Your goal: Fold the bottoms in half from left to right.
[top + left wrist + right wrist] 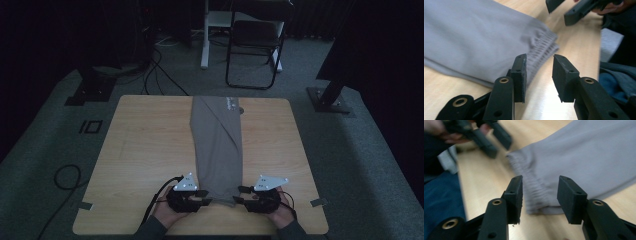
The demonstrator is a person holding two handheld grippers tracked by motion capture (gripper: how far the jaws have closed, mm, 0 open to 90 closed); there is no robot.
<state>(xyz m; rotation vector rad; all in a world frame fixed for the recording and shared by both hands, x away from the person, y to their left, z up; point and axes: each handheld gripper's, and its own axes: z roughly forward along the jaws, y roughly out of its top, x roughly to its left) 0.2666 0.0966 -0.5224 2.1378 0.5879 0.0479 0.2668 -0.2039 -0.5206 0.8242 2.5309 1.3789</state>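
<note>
A grey folded garment [218, 150] lies lengthwise along the middle of the wooden table [145, 150], running from the far edge toward the person's side, with a small white print near its far end. Its near end is a gathered elastic band [541, 47], which rests flat on the table close to the near edge. The left gripper [204, 197] sits at the left corner of that band, held in the person's left hand [170, 214]; the right gripper [240, 194] sits at the right corner, held in the right hand [280, 212]. Both grippers point inward toward each other across the band. In the left gripper view, the jaws stand apart with a clear gap; the edge of the elastic band lies just beyond and partly behind the left jaw, and neither pad presses on the cloth. In the right gripper view, the right gripper [539, 195] likewise has its jaws parted, with the band's corner visible in the gap beyond them and no contact by the pads. Each gripper view also shows the opposite gripper farther off, above the table surface.
</note>
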